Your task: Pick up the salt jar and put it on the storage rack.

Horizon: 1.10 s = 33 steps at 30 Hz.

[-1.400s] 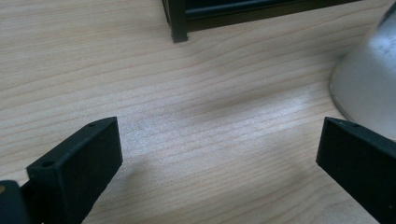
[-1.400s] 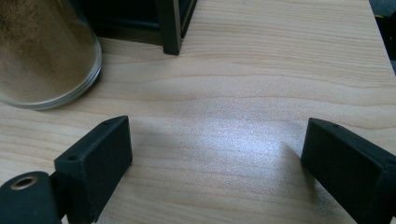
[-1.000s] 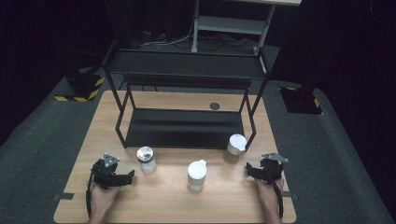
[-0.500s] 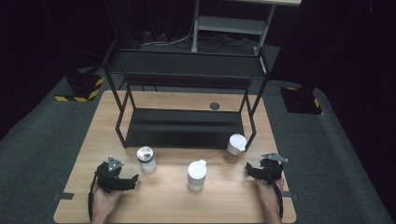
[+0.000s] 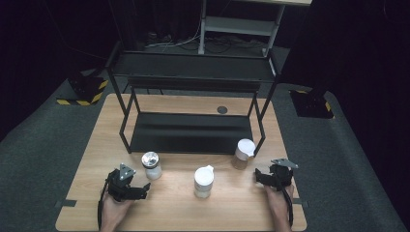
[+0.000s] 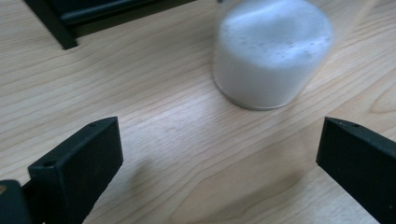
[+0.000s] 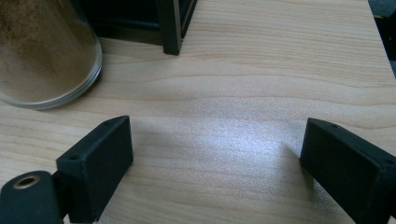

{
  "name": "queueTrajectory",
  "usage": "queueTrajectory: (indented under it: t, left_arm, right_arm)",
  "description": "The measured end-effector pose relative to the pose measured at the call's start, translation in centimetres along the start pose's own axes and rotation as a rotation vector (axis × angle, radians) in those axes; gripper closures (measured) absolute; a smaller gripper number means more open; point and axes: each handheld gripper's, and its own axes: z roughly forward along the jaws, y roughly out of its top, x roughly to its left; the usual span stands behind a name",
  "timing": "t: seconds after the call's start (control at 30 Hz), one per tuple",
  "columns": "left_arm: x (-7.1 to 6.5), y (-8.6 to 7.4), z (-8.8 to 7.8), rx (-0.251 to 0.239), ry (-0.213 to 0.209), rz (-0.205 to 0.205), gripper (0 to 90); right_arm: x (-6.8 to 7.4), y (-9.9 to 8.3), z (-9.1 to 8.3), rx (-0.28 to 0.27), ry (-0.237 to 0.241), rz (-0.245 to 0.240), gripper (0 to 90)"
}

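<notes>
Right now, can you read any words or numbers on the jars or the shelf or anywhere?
None: no words, numbers or brand names can be read.
The jar of white powder, the white-lidded jar and the jar of brown powder show no labels.
The black shelf rack and the table bear no writing.
The yellow-and-black stripes on the floor are a warning pattern, not letters.

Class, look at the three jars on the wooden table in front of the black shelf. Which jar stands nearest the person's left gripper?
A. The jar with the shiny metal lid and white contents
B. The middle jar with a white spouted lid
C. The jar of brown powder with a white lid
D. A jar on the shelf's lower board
A: in the high view the metal-lidded jar stands just beyond the left gripper, while the other two jars lie farther right.
</notes>
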Motion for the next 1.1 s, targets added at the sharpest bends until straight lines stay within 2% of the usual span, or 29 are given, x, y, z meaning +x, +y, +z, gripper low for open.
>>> queueTrajectory:
  t: [0.2,0.57,0.73,1.1]
  left_arm:
    - [-0.4,0.3,0.3,-0.008,-0.010,0.010,0.5]
    - [-0.7,0.8,0.7,-0.029,-0.030,-0.011,1.1]
    - [-1.0,1.1,0.9,-0.038,-0.029,-0.007,1.4]
    - [-1.3,1.7,1.4,-0.057,-0.024,-0.026,2.7]
  right_arm:
    - [0.0,0.0,0.0,0.000,0.000,0.000,9.1]
    - [0.0,0.0,0.0,-0.001,-0.001,-0.003,9.1]
    - [0.0,0.0,0.0,0.000,-0.001,-0.003,9.1]
    - [0.0,0.0,0.0,-0.001,-0.001,-0.003,9.1]
